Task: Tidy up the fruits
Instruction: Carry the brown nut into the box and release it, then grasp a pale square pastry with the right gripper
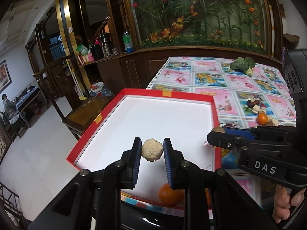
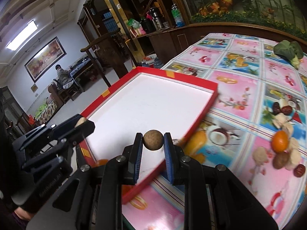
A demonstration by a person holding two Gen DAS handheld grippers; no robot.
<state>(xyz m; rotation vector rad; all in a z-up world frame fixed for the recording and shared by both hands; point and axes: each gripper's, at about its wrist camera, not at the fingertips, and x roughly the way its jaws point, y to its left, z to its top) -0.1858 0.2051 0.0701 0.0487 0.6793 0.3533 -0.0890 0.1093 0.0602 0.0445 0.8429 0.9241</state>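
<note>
My left gripper (image 1: 152,149) is shut on a pale beige rough fruit (image 1: 152,150) and holds it above the near part of a red tray with a white floor (image 1: 168,115). An orange (image 1: 170,194) lies in the tray's near edge, partly hidden behind my fingers. My right gripper (image 2: 153,140) is shut on a round brown fruit (image 2: 153,140) over the tray's (image 2: 153,103) near right side. The right gripper also shows in the left wrist view (image 1: 216,132) at the tray's right rim. A pile of loose fruits with an orange (image 2: 280,140) lies on the tablecloth to the right.
The table has a pink and blue patterned cloth (image 2: 249,72). A green leafy vegetable (image 2: 289,50) lies at the far right. Red dates (image 2: 284,109) lie near the pile. A wooden chair (image 1: 84,113) stands left of the table, with a cabinet behind.
</note>
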